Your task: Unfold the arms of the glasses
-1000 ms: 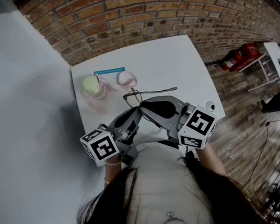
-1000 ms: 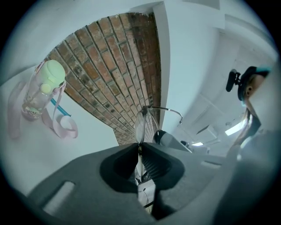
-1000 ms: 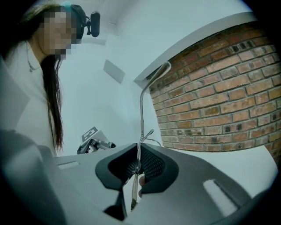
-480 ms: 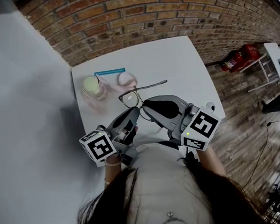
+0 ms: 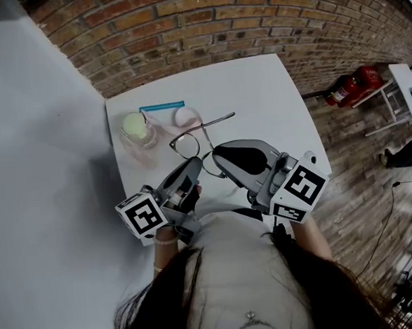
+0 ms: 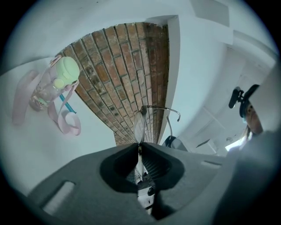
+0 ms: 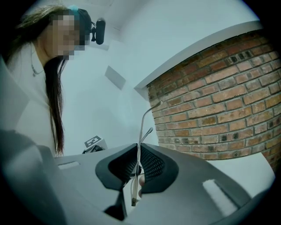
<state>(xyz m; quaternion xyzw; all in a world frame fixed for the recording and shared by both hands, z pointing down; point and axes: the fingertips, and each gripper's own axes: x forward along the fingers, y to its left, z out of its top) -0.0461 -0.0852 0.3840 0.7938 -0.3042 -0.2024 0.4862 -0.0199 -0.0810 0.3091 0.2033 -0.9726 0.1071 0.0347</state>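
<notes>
Glasses [image 5: 188, 144] are sitting over the middle of the white table [image 5: 264, 93], pinched from both sides, just past the person's chest in the head view.

Starting at the left: there's a clear bottle with a pale green lid [image 5: 136, 128] near the table's left edge, with a pink strap [image 5: 186, 116] looping off it and a blue strip [image 5: 161, 106] lying just behind. The left gripper view shows the same bottle [image 6: 56, 81] and strap [image 6: 66, 124] well off to the side of the jaws.

Next comes the left gripper [image 5: 196, 164]. Its jaws are closed right down on the rim of the frame; in its own view [image 6: 139, 147] the lens [image 6: 139, 126] stands edge-on straight up out of the pinch, with brick behind it.

One thin arm of the glasses [image 5: 220, 118] pokes out up and to the right.

Then the right gripper [image 5: 219, 154], jaws also squeezed together, this time on thin metal wire of the glasses [image 7: 141, 132] that runs between the pads [image 7: 151, 165] and curves up past them.

Far right, off the table, a red object [image 5: 352, 82] lies on the brick [image 5: 366, 36].
</notes>
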